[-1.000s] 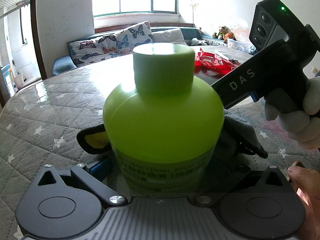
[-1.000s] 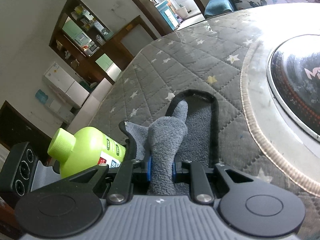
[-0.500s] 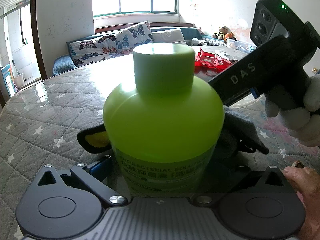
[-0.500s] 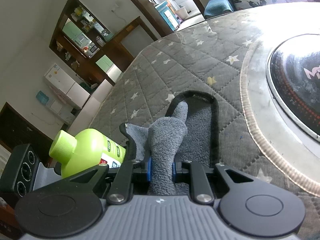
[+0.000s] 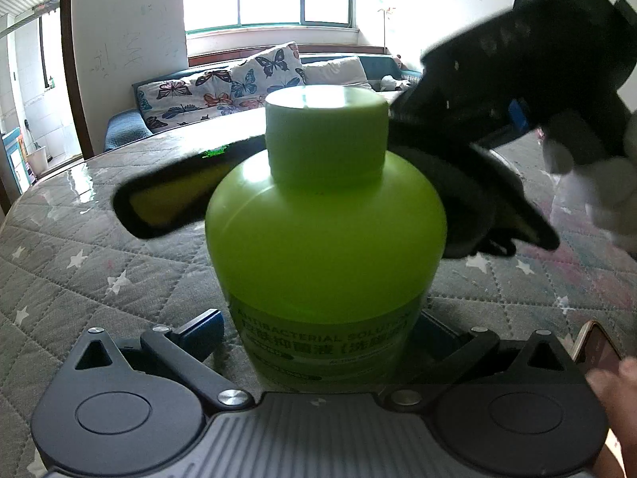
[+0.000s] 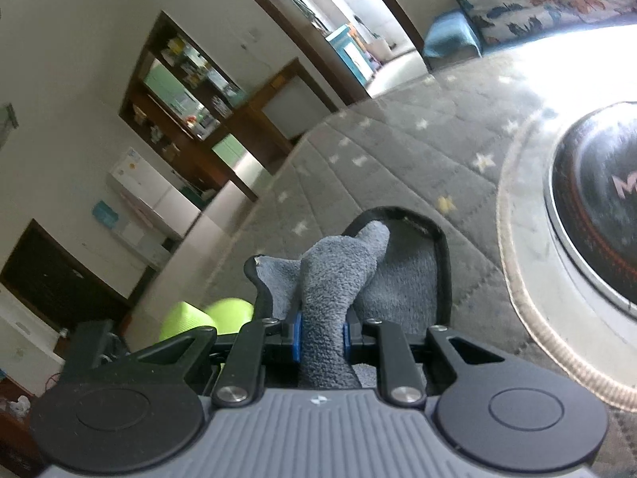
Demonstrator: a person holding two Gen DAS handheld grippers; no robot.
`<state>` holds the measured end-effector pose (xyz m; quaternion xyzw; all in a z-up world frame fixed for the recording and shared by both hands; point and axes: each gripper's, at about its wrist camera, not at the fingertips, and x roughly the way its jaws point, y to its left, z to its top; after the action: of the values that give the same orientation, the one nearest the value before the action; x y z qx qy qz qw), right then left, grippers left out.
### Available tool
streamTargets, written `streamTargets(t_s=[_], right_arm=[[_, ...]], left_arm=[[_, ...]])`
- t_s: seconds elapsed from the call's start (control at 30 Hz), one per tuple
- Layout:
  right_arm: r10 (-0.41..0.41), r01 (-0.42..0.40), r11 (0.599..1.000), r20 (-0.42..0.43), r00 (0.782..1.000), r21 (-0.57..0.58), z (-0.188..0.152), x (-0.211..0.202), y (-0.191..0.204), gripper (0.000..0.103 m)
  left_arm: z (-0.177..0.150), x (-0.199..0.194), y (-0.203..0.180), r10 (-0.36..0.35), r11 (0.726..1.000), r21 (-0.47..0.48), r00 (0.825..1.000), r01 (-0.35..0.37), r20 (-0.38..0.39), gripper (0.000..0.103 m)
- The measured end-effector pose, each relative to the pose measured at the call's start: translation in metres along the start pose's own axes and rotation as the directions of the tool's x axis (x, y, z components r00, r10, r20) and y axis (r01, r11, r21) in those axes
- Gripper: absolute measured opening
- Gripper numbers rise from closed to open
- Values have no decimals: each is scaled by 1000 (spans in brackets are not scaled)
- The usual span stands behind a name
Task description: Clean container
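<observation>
left wrist view, left hand-held gripper (image 5: 318, 330) clamped on green bottle (image 5: 324, 239), right hand-held gripper (image 6: 320, 332) pinching grey cloth (image 6: 338, 275)

The left hand-held gripper (image 5: 318, 330) has its blue-padded fingers (image 5: 201, 328) spread wide and pressed against the sides of a green bottle (image 5: 324, 235), holding it upright. A bare fingertip (image 5: 613, 382) shows at its right edge. The right hand-held gripper (image 6: 321, 336) has its fingers drawn close, pinching a bunched grey cloth (image 6: 338, 279). In the left wrist view it appears blurred, tilted above the bottle, with a white-gloved hand (image 5: 597, 183) gripping its handle.
</observation>
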<state>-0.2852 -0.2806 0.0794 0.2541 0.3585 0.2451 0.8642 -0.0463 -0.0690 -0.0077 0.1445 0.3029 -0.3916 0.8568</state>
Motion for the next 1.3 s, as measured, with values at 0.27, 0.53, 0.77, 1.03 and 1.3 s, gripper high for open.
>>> streamTargets(t_s=[0.27,0.53,0.77,1.03,1.3], right_arm=[[-14,15,1000,-27,1000,13,-3,12,-5,18],[-84,84,996,-85,993,0,-19,25,-18,19],[-79,79,997,-77,994,-7,-23,24,-19,20],[-87,87,996,-67,994,-11,-25,22,-16,23],[-77,77,997,-68,995,-9,-25,21,-20,24]], left_arm=[[0,1,0,0,1000,0,1000,0,0,103],[0,-1,0,0,1000,0,1000,0,0,103],[0,-2,-1,0,1000,0,1000,0,0,103],[1,1,2,0,1000,0,1000,0,0,103],[1,1,2,0,1000,0,1000,0,0,103]])
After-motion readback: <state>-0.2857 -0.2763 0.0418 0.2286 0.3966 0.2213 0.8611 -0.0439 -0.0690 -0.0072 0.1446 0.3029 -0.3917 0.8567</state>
